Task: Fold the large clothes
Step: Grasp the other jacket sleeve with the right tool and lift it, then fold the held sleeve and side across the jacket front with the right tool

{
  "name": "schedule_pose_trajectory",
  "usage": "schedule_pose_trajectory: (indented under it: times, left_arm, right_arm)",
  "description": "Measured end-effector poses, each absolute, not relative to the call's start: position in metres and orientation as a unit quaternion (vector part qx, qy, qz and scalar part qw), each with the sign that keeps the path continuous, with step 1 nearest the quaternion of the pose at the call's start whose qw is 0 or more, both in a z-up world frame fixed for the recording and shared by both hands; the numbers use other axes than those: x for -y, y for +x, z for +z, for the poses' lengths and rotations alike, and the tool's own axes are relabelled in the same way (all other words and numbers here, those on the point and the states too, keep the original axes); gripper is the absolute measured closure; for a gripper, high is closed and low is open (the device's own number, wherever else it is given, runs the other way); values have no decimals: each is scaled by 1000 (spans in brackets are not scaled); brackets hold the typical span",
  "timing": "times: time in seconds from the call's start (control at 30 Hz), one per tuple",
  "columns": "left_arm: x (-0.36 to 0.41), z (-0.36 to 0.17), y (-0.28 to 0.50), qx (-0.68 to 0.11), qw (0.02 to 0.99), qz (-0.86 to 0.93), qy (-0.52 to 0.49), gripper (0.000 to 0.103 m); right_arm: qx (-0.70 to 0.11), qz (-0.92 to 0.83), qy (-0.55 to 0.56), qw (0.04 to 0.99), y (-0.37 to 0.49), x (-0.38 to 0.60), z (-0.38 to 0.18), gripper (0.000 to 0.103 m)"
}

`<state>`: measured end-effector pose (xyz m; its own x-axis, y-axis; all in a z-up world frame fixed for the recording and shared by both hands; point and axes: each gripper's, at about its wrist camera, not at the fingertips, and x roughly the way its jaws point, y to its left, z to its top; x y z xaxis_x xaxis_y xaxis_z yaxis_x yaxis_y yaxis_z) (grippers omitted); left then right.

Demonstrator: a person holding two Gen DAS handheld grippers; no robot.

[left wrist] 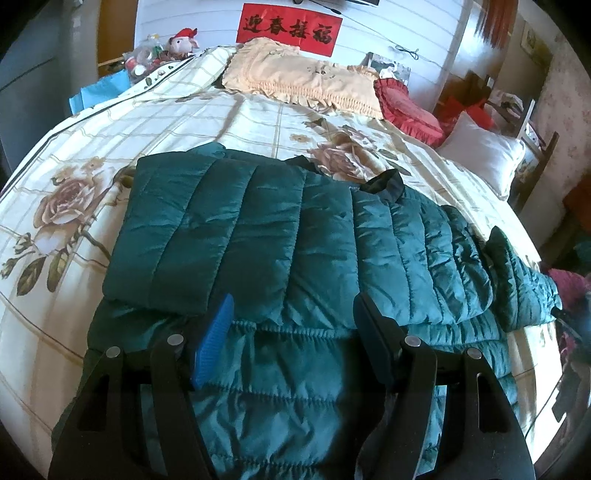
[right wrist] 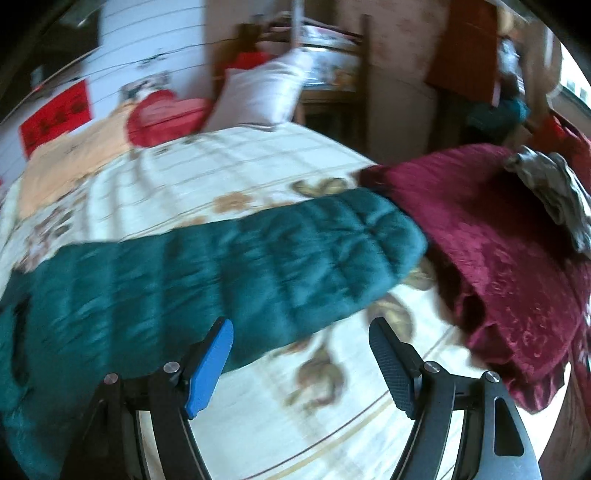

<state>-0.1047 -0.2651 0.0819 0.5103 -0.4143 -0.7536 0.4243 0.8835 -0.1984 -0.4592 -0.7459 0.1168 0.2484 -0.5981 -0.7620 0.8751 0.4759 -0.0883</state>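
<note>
1. The left tongs [left wrist: 295,325] stood released, one blue pad [left wrist: 212,343] and one black pad apart, with nothing pinched between them; they hung over the near hem of the jacket [left wrist: 295,236].
2. The right tongs [right wrist: 301,350] were also released, the pads wide apart and gripping nothing. Below the gap lay bare bedspread [right wrist: 258,173], and the blue pad [right wrist: 208,369] stood against the edge of the jacket sleeve [right wrist: 295,258].
3. The right wrist view was smeared by blur, so fine detail there could not be made out.
4. The green quilted jacket lay flat across the flowered bedspread in the left wrist view, with one side folded over the body so that a smooth panel [left wrist: 207,229] rested on top.
5. Its dark collar [left wrist: 384,184] pointed toward the head of the bed.
6. The other sleeve ran out to the right, away from the body, and its cuff end lay beside a dark red cloth [right wrist: 491,251] at the bed's edge.
7. A grey crumpled item [right wrist: 550,188] sat on that red cloth.
8. At the head of the bed lay a peach frilled pillow [left wrist: 306,81], a red cushion [left wrist: 406,107] beside it, and a white pillow [left wrist: 484,155] further right.
9. A red banner with black characters [left wrist: 290,29] hung on the wall above the peach pillow.
10. A stuffed toy [left wrist: 183,40] sat at the far left corner.
</note>
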Motion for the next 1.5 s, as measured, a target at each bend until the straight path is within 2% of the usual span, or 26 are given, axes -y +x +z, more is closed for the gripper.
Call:
schedule_pose_trajectory:
  times: [0.2,0.67,0.8,0.83,0.87,0.93,1.03,1.33,1.5]
  left_arm:
    - [260,82,-107,-431,869,-244,4,36]
    - [231,88,-103,-420,881,-220,-4,36]
    - [230,83,-104,-425,879,-217,-2,36]
    - [231,83,-104,-425,878,-218,-2,36]
    - [231,82,-105,-426,878,-218,0,36]
    - [232,81,-106,-425,878,-219,4,36]
    - [232,83,-108,-423,879,-222,3,36]
    - [227,92,-112,-411,888,-207,10,36]
    - [221,89,-114,-413,889,-198,26,36]
  right_arm:
    - [-356,-524,224,740,-477,788,112,27]
    - [-338,-525,295,724,-475,854,91,27]
    - [-343,-518,299,724,-473,860,87,49]
    - [-341,-515,296,728,-474,860,88,60]
    - [-342,-514,294,730,-474,859,89,65]
    - [-344,-510,282,736,-474,857,96,86]
    - [-327,-501,259,758,-477,846,120,91]
    - [-257,-412,204,850,-463,772,216,92]
    - [-255,-339,194,884,-435,722,238,92]
